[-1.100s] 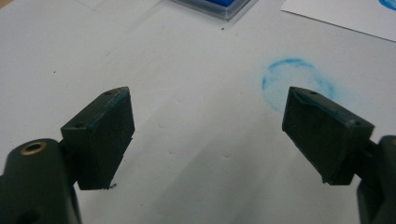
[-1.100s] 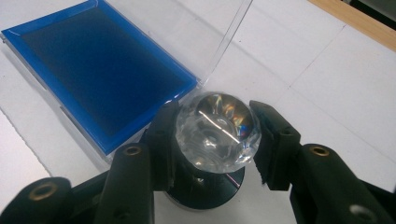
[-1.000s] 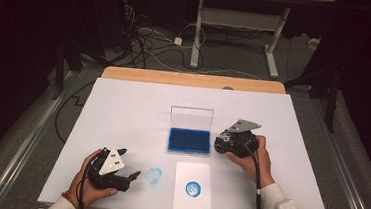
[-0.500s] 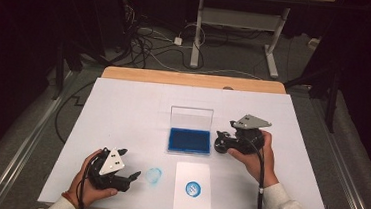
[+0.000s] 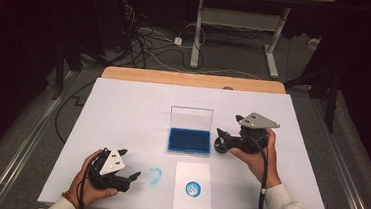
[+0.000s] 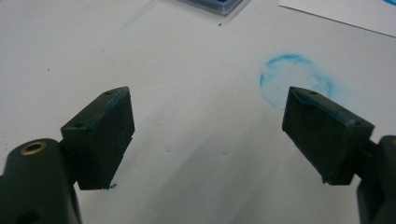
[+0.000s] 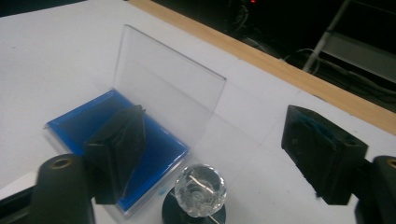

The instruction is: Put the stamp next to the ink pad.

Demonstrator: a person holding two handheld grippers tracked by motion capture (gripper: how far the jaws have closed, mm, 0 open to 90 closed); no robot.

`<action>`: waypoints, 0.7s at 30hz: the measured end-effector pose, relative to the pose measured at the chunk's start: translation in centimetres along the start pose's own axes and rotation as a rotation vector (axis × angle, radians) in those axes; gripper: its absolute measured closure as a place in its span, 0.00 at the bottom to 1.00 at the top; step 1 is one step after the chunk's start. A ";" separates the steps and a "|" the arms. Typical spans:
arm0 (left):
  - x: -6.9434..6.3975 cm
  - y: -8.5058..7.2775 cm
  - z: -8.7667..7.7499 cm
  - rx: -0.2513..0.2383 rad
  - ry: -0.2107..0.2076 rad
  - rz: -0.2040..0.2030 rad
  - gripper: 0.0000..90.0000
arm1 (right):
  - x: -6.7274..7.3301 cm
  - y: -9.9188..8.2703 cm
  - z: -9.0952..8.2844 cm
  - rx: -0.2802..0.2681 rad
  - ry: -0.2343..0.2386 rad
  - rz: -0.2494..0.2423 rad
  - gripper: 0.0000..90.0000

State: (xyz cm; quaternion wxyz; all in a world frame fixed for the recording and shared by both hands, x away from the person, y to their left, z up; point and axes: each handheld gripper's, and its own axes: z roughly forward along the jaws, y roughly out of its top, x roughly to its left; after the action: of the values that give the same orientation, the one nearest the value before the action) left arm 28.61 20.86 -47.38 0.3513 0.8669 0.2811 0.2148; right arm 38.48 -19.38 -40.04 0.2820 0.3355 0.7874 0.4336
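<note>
High view: on the white surface (image 5: pixel 138 106), mid-frame, an open ink pad (image 5: pixel 189 140) lies with its blue cushion up and its clear lid (image 5: pixel 191 118) standing upright at the far edge. Just right of it sits a stamp (image 5: pixel 222 145) with a dark round base, and the right claw (image 5: pixel 223 137) hovers at it, held by a hand coming from the lower right. Below the pad lies a white sheet of paper (image 5: pixel 193 187) bearing a round blue print (image 5: pixel 193 188). Left of the sheet a fainter blue ring smudge (image 5: pixel 154 175) marks the bare surface, and the left claw (image 5: pixel 131 176) rests beside it at the lower left.

Left gripper view: the left claw (image 6: pixel 208 135) is spread wide with nothing between its jaws; the ring smudge (image 6: pixel 295 81) lies just beyond its right jaw, in the upper right of the frame.

Right gripper view: the right claw (image 7: pixel 224 154) has just been opening, and its jaws now stand well apart. The stamp (image 7: pixel 200 190), with its faceted crystal knob, stands free on the surface at the bottom centre, between the jaws but untouched by either pad. The ink pad (image 7: pixel 154 140) lies behind the left jaw.

The step in hand looks like setting the stamp down beside the pad after a print. Next would likely be drawing the right claw clear without knocking the knob, or closing on the knob again to re-ink.
</note>
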 end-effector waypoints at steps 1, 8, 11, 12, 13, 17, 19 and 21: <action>0.0 0.0 0.0 0.001 -0.001 0.000 0.18 | 0.1 0.0 0.0 0.006 -0.007 -0.005 0.22; 0.0 0.0 0.0 0.003 -0.004 0.002 0.18 | 0.3 0.0 0.1 -0.008 0.001 -0.004 0.19; 0.0 0.0 0.0 0.003 -0.005 0.003 0.18 | 0.4 -0.1 0.1 -0.010 0.012 -0.006 0.20; 0.0 0.0 0.0 0.004 -0.004 0.003 0.18 | 0.5 -0.1 0.1 -0.013 0.014 -0.007 0.20; 0.0 0.0 0.0 0.004 -0.004 0.003 0.18 | 0.5 -0.1 0.1 -0.018 0.013 -0.010 0.21; 0.0 0.0 0.0 0.006 -0.006 0.005 0.18 | 0.6 -0.1 -0.1 -0.029 0.015 -0.002 0.22; 0.0 0.0 0.0 0.007 -0.007 0.004 0.18 | 0.6 -0.2 -0.2 -0.034 0.012 -0.005 0.22; 0.0 0.0 0.0 0.006 -0.006 0.005 0.18 | 0.7 -0.2 -0.3 -0.036 0.012 -0.006 0.22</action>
State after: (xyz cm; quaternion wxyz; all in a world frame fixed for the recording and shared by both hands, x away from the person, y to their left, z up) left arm 28.64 20.89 -47.42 0.3489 0.8692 0.2787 0.2122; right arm 37.81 -19.06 -40.16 0.2845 0.3251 0.7822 0.4490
